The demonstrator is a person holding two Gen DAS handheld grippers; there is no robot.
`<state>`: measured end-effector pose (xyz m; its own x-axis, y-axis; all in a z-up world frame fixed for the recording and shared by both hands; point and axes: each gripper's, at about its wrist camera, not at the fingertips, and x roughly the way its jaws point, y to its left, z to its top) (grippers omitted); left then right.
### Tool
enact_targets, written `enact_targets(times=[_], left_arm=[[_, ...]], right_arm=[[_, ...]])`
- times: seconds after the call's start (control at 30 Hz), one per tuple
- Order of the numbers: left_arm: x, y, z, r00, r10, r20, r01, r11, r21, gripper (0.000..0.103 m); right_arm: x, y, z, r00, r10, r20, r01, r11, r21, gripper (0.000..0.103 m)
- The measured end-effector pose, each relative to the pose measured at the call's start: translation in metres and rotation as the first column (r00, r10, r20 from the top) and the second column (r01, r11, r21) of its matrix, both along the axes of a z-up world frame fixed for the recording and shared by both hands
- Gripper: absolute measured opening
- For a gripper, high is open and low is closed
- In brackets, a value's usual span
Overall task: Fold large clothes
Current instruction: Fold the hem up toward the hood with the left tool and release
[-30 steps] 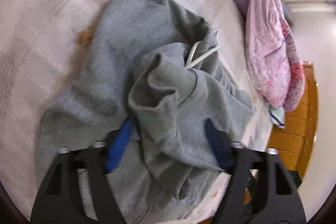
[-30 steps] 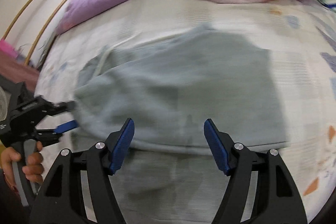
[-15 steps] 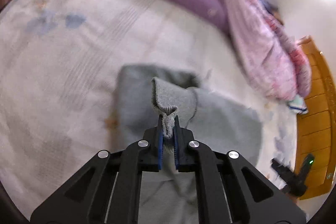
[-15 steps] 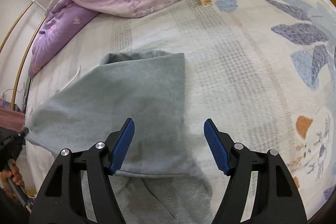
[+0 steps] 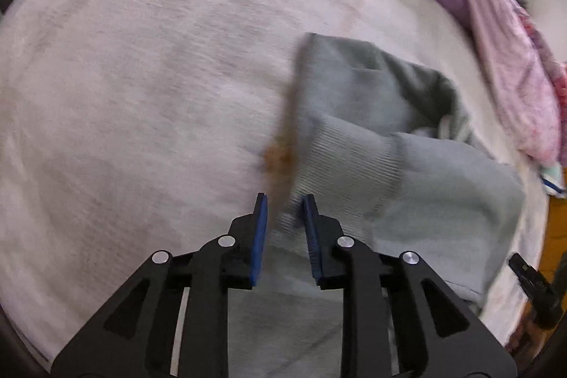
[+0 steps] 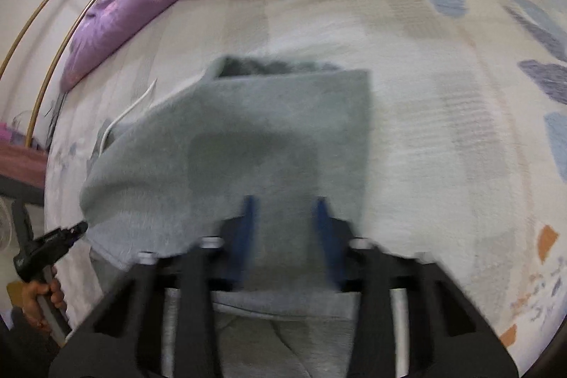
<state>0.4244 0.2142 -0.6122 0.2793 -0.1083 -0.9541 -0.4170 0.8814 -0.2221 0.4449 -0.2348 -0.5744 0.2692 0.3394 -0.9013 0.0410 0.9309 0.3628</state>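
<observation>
grey hoodie [image 6: 269, 144] partly folded on the bed [image 6: 443, 137], sleeve cuff [image 5: 340, 162] laid over it, more folds likely left. left claw [image 5: 282, 211] opening, cuff edge between. right claw [image 6: 285, 218] closing over grey cloth, grip unclear.

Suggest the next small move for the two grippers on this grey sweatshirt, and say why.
Probably let the right gripper finish closing on the folded grey sweatshirt edge under it before any pull. Its jaws are closing with cloth between them, though blur hides whether the pads press yet. The left gripper is opening beside the ribbed cuff, so that side seems to be being released onto the bed sheet.
</observation>
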Motion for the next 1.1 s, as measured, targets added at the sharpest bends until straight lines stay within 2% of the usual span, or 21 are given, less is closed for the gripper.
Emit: enact_targets(times=[0.07,0.13,0.2,0.3,0.4,0.53,0.67,0.73,0.77,0.83,0.97,1.1], left_arm=[[0.000,0.009,-0.008,0.999,0.023,-0.032,-0.024,0.999,-0.028,0.023],[0.002,0.011,-0.012,0.998,0.019,-0.057,-0.020,1.000,-0.012,0.023],[0.002,0.012,-0.013,0.996,0.019,-0.085,-0.021,1.000,-0.013,0.023],[0.002,0.013,0.007,0.999,0.023,-0.029,-0.024,1.000,-0.006,0.024],[0.007,0.009,0.042,0.999,0.003,0.053,-0.003,1.000,-0.015,0.032],[0.027,-0.015,0.064,0.991,-0.059,0.120,0.074,0.990,-0.124,0.035],[0.046,-0.043,0.040,0.990,-0.112,0.089,0.123,0.984,-0.132,0.035],[0.051,-0.053,0.018,0.990,-0.134,0.031,0.136,0.987,-0.085,0.035],[0.054,-0.054,0.005,0.991,-0.134,-0.007,0.133,0.987,-0.087,0.035],[0.055,-0.051,-0.010,0.992,-0.117,-0.036,0.114,0.990,-0.080,0.036],[0.061,-0.056,-0.017,0.991,-0.128,-0.040,0.127,0.991,-0.047,0.036],[0.066,-0.056,-0.022,0.991,-0.126,-0.040,0.124,0.991,-0.046,0.037]], right_arm=[[0.003,0.007,-0.014,0.999,0.029,-0.045,-0.030,0.999,-0.017,0.013],[0.005,0.009,-0.035,0.992,0.030,-0.119,-0.031,0.999,-0.012,0.013],[0.005,0.006,-0.045,0.990,0.016,-0.142,-0.015,1.000,0.006,0.013],[0.007,0.003,-0.040,0.988,0.013,-0.157,-0.010,1.000,0.017,0.013],[0.008,-0.003,-0.021,0.991,-0.009,-0.132,0.013,1.000,0.027,0.016],[0.019,-0.012,0.003,0.996,-0.066,-0.054,0.069,0.997,0.046,0.016],[0.044,-0.025,0.003,0.989,-0.147,-0.027,0.148,0.988,0.037,0.013],[0.058,-0.032,-0.007,0.980,-0.190,-0.053,0.193,0.979,0.066,0.013],[0.063,-0.033,-0.012,0.979,-0.195,-0.065,0.199,0.977,0.070,0.013],[0.072,-0.032,-0.027,0.974,-0.203,-0.101,0.211,0.974,0.076,0.013],[0.085,-0.028,-0.045,0.973,-0.188,-0.131,0.196,0.979,0.051,0.013],[0.088,-0.035,-0.054,0.968,-0.204,-0.144,0.216,0.973,0.076,0.011]])
